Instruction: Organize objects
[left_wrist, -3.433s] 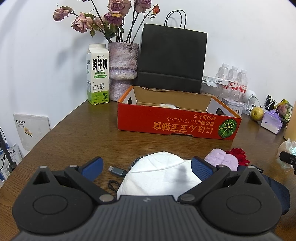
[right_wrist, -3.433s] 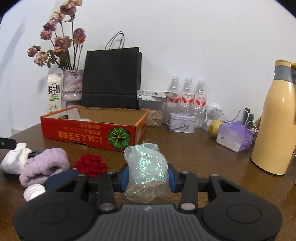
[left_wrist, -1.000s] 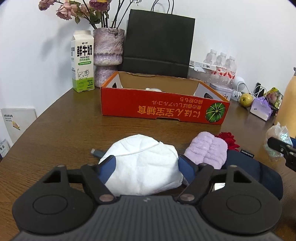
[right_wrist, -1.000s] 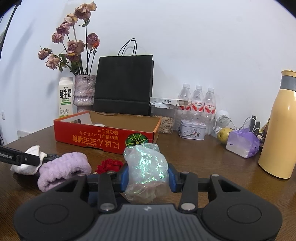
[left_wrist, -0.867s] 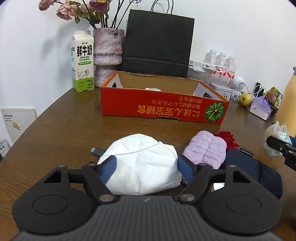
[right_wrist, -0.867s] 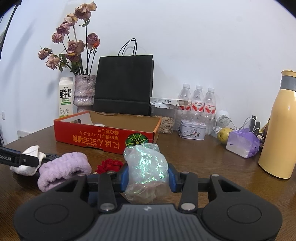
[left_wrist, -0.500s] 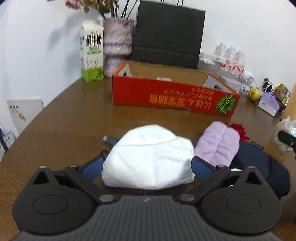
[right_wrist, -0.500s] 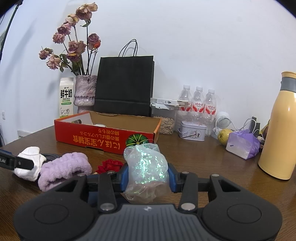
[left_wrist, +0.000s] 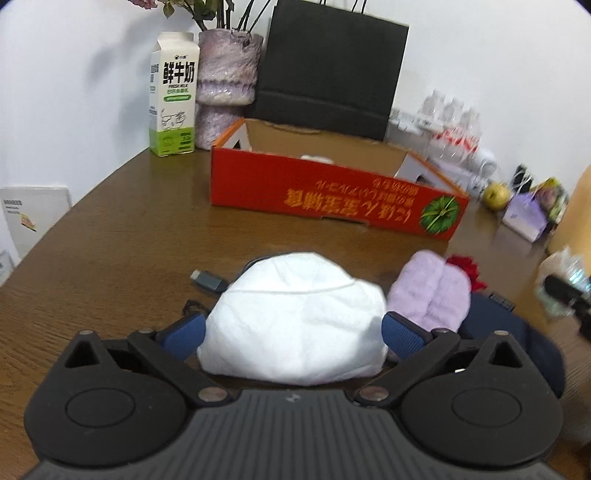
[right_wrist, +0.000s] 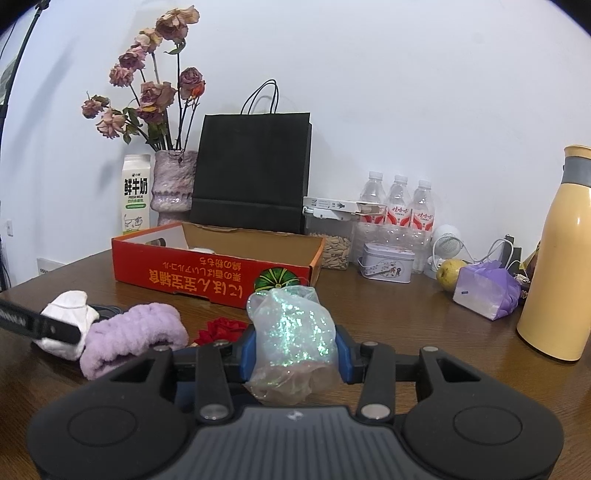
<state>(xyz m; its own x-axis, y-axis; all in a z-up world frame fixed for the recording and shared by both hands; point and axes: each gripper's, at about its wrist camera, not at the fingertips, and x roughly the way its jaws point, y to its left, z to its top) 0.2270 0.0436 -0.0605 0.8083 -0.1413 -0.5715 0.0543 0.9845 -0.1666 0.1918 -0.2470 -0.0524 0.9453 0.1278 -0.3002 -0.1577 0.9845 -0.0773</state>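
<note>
My left claw (left_wrist: 291, 332) stands spread wide around the white mask (left_wrist: 295, 317), its blue pads just off the mask's two sides; a second ago those pads were pinching it and the mask bulged up between them, and now it sits broad and flat on the table (left_wrist: 110, 236). From my right wrist view the left claw's finger crosses in front of the mask (right_wrist: 68, 317) at the far left. My right claw (right_wrist: 293, 350) is clamped on the glittery plastic bag (right_wrist: 291, 332), pads pressing both its sides, exactly as it was a second ago.

Just past the mask lies a grey cable plug (left_wrist: 208, 280), more of it showing than before. To the right, the lilac fluffy band (left_wrist: 430, 295) rests against a dark blue pouch (left_wrist: 517, 332), with a red fabric flower (left_wrist: 467, 267) touching its far end.

Farther back stands the red cardboard box (left_wrist: 332, 192), open at the top, something white inside it; it is where it was. Behind it are the milk carton (left_wrist: 173, 92), the mottled vase (left_wrist: 225, 81) of dried roses (right_wrist: 147, 92) and the black paper bag (left_wrist: 328, 70). Along the wall to the right stand three water bottles (right_wrist: 399, 206), a small tin (right_wrist: 388, 262), a pear (right_wrist: 448, 273), a purple wrapped packet (right_wrist: 484, 291) and a yellow flask (right_wrist: 557, 266).
</note>
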